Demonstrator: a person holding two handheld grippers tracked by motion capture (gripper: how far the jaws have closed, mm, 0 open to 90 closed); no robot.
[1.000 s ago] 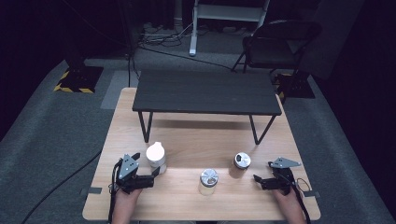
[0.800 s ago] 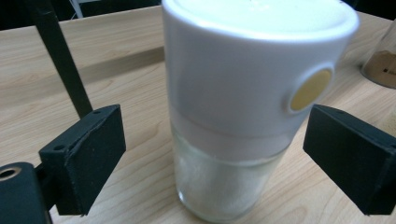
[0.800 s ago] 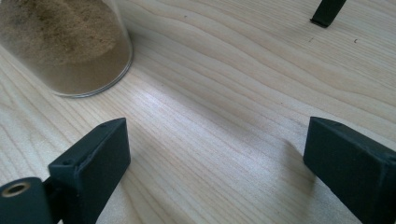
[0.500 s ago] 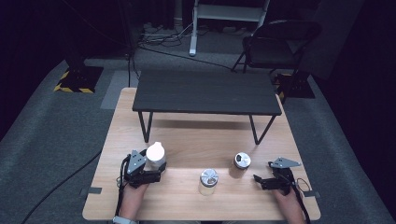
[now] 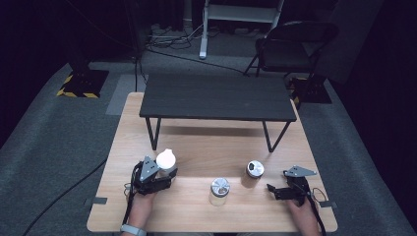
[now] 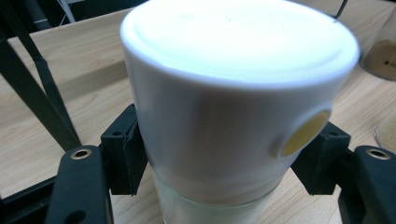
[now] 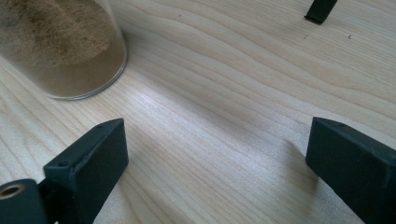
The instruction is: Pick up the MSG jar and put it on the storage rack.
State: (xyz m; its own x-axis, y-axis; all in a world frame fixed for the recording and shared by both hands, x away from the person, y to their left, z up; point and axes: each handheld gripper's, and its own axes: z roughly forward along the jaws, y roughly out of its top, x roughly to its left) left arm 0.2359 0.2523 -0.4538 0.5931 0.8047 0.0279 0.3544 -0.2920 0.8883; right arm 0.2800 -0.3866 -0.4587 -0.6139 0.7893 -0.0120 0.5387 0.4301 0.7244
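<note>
Closed just now on white-lidded jar (image 6: 233, 107): left tool (image 5: 156, 173). Gaping over bare desk (image 5: 196, 147): right tool (image 5: 284, 189). Grasp apparently made; carrying ahead.

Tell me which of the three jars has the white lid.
The white-lidded jar at the table's left, clamped in the left gripper. The middle jar and right jar have silvery metal lids and stand free.

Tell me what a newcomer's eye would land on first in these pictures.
First the white-capped jar near the front left of the wooden table, clamped between the jaws of the left gripper. Next, the black bench standing across the table's far half. Then the two silver-lidded jars front and centre, with the right gripper open beside them, holding nothing.
</note>
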